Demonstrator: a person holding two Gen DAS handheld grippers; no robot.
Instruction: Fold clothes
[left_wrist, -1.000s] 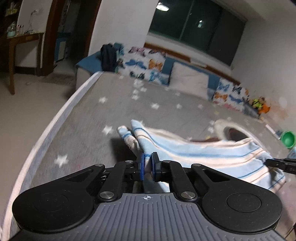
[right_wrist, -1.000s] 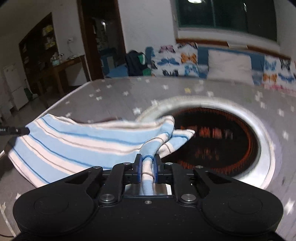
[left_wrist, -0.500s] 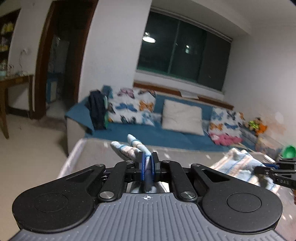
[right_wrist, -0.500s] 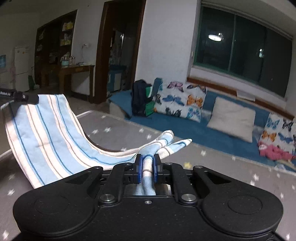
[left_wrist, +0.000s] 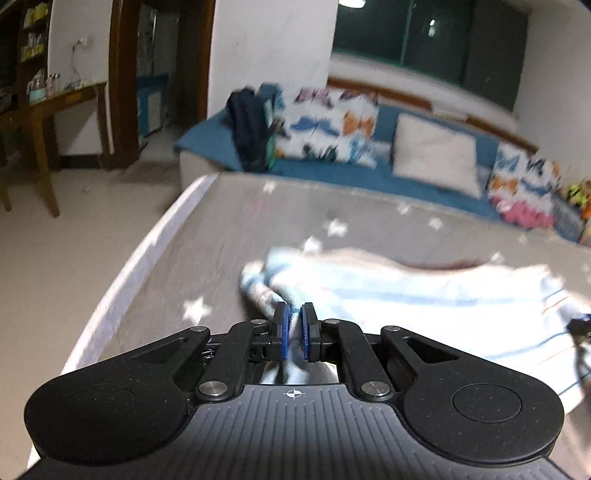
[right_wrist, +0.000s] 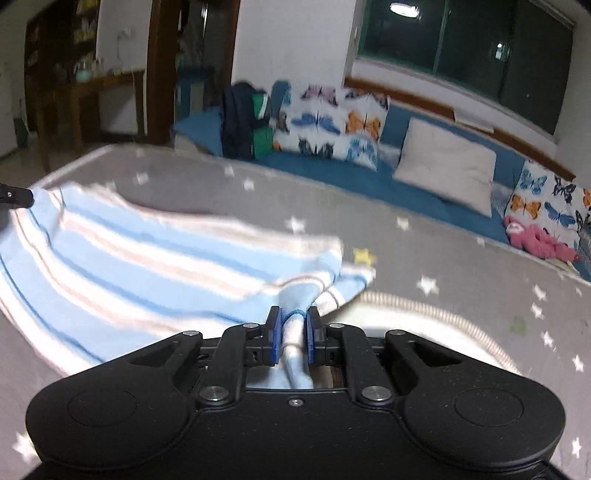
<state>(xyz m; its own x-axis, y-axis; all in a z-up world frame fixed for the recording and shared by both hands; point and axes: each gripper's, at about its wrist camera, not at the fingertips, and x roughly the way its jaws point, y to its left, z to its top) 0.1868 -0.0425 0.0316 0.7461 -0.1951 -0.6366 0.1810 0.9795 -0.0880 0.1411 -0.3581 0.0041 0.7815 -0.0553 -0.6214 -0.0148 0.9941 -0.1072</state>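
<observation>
A soft light-blue knit garment with white, darker-blue and thin tan stripes (right_wrist: 147, 273) is seen stretched out low over a grey tabletop cloth dotted with white stars (left_wrist: 229, 236), and it's pretty smeared by motion blur in both views. One bunched corner is pinched between the blue pads of the left gripper (left_wrist: 293, 325), with the fabric squeezed into a narrow fold there. The opposite corner is clamped the same way by the right gripper (right_wrist: 293, 325), a small hem flap being left poking out to the right of the pads. A darker-blue edge trim can be made out right where the cloth is gripped. In the right wrist view, a white ribbed ring-shaped rim (right_wrist: 454, 317) is partly covered by that corner. No brand, label or readable writing can be made out anywhere; only a small crosshair mark is seen on the left gripper's body.
</observation>
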